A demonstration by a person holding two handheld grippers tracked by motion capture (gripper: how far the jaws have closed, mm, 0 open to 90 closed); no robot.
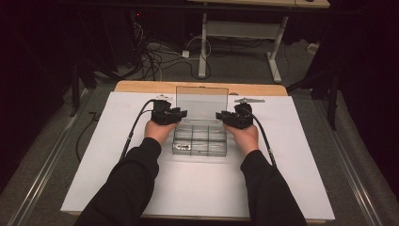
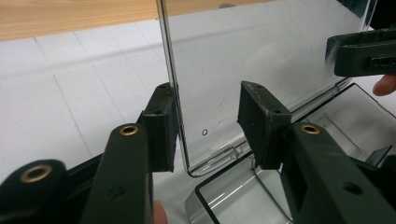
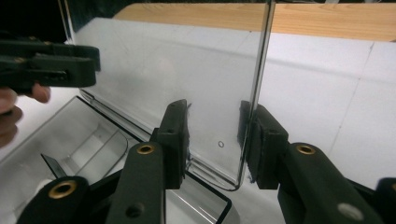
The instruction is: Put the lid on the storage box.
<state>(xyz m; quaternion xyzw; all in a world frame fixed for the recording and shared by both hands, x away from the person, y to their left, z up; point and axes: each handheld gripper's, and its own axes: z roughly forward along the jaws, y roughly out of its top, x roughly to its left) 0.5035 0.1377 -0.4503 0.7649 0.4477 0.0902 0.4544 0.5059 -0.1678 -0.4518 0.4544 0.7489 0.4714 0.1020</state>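
The box point(image 1: 200, 141) sits mid-table point(image 1: 117, 179), lid point(image 1: 201, 104) upright. Left gripper point(image 2: 208, 126) and right gripper point(image 3: 217, 140) straddle the lid's side edges, fingers apart. Lower both ends evenly to avoid twisting the hinge.

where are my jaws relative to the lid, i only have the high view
Observer: In the left gripper view, the left gripper straddles the side edge of the upright clear lid. The edge lies close against one jaw, with a clear gap to the other.
Operator: and the right one
Observer: The right gripper straddles the opposite edge the same way: close to one jaw, gap to the other, so it is not clamped.
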